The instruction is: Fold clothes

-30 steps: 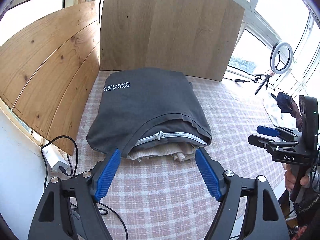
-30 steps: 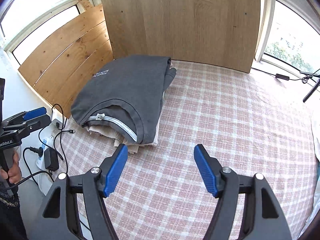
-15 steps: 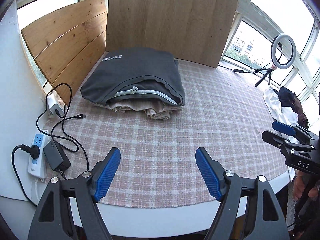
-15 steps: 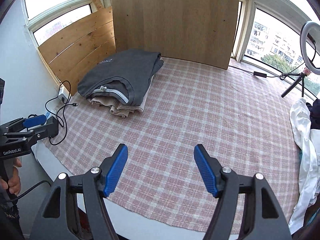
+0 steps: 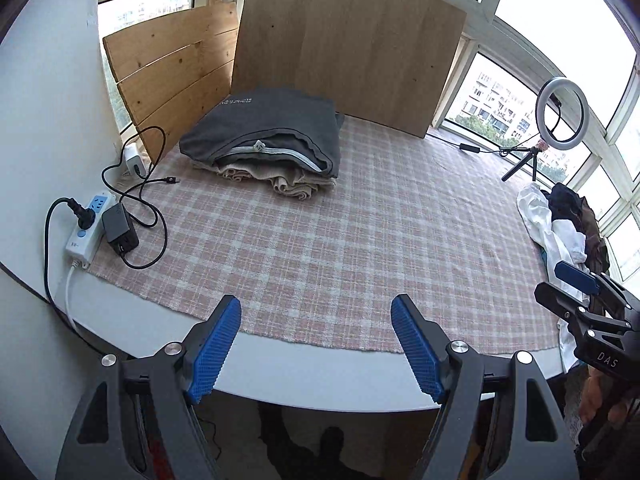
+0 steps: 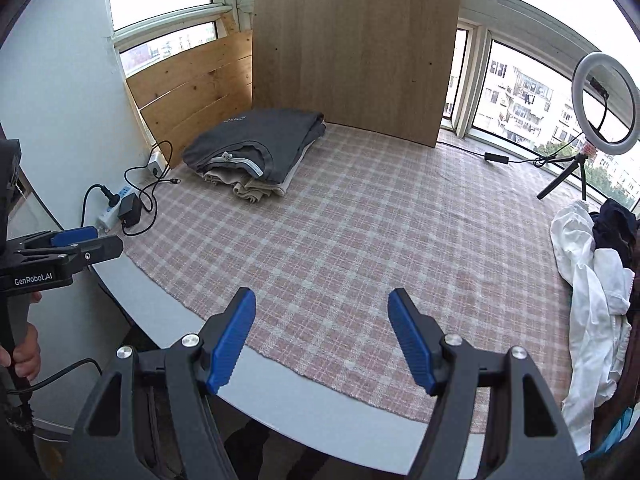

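A folded dark grey shirt [image 5: 276, 132] [image 6: 260, 136] lies on top of folded beige garments [image 5: 288, 182] [image 6: 248, 188] in the far left corner of the plaid tablecloth [image 5: 340, 240] [image 6: 360, 240]. A heap of unfolded clothes, white [image 5: 548, 232] [image 6: 592, 280] and dark [image 5: 572, 204], sits at the table's right edge. My left gripper [image 5: 316, 346] hangs open over the near table edge, empty. My right gripper [image 6: 322, 340] is open too, empty, also above the near edge. Each gripper shows at the side of the other's view, held by a hand.
Wooden boards [image 5: 344, 40] [image 6: 352, 56] stand along the back and left of the table. A power strip [image 5: 86, 228] [image 6: 114, 208] with chargers and black cables lies at the left edge. A ring light on a tripod [image 5: 560, 116] [image 6: 602, 112] stands at the far right.
Both grippers have pulled back from the folded stack toward the near table edge and risen; the stack now lies far off. Both stayed open.
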Demonstrator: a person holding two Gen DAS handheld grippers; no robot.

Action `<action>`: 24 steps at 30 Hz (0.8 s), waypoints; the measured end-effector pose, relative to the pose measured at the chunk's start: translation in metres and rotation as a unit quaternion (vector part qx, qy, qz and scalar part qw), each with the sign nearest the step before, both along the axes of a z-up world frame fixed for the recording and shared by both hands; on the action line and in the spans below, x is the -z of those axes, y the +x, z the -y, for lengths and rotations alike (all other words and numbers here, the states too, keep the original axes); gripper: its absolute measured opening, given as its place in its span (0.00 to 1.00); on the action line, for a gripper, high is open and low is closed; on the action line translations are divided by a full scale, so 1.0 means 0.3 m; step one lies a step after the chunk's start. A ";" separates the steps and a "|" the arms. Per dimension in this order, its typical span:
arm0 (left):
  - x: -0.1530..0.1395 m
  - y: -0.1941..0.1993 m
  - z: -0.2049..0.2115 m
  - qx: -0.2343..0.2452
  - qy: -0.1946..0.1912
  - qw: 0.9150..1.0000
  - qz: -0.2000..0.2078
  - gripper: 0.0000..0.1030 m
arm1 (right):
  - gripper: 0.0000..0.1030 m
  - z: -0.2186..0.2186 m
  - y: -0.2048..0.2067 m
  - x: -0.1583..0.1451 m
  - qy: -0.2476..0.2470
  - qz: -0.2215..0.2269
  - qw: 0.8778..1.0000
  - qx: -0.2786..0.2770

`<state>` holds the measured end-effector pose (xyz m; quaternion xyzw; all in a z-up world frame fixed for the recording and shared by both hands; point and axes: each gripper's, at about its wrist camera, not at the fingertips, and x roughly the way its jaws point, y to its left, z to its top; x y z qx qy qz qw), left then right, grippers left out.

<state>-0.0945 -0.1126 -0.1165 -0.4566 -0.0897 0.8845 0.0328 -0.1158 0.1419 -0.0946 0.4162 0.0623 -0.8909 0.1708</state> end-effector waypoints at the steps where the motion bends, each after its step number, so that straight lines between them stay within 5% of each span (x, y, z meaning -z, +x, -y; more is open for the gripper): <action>1: -0.009 0.014 -0.004 -0.003 -0.003 1.000 -0.002 0.74 | 0.66 -0.010 0.013 -0.002 -0.002 -0.001 1.000 -0.001; 24: -0.145 0.130 -0.069 -0.008 -0.031 0.998 -0.044 0.74 | 0.66 -0.080 0.093 -0.039 -0.012 -0.021 1.000 0.000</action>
